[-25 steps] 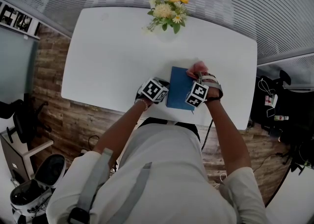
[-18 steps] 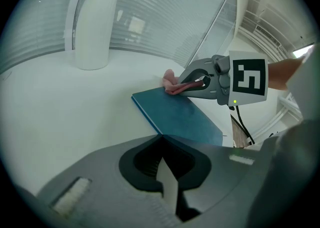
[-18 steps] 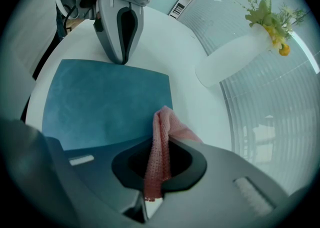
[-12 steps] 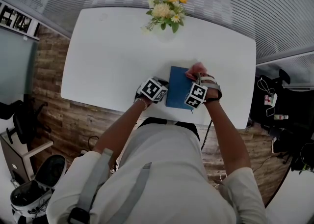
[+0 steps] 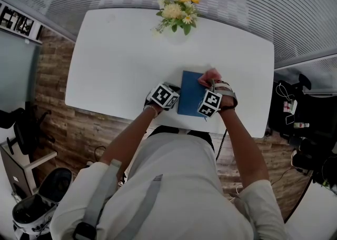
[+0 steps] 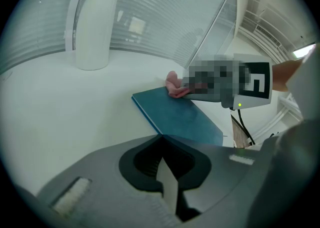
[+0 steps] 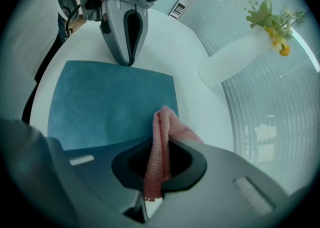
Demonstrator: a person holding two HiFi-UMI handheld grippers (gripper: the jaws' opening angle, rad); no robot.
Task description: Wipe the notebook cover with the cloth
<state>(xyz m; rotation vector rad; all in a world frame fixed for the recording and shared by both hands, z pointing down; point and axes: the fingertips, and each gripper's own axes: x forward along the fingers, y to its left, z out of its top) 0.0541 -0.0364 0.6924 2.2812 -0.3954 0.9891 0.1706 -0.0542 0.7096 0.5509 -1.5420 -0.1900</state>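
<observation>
Notebook point(image 5: 190, 94): blue, flat on the white table point(image 5: 116, 65) near the person's edge, cover up for wiping.
Cloth point(image 7: 162, 137): pink, its free end draped on the cover's 1 o'clock corner, probably at a stroke's end.
Right gripper point(image 7: 150, 192): at the notebook's 3 o'clock, clenched on the cloth.
Left gripper point(image 6: 167, 182): at 9 o'clock, jaws together and empty, tip against the notebook's edge, likely steadying it.
Vase point(image 7: 225, 62): at 12 o'clock, well apart.

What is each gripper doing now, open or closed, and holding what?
Left gripper: closed, empty, tips at the edge of the notebook.
Right gripper: closed on the pink cloth.
</observation>
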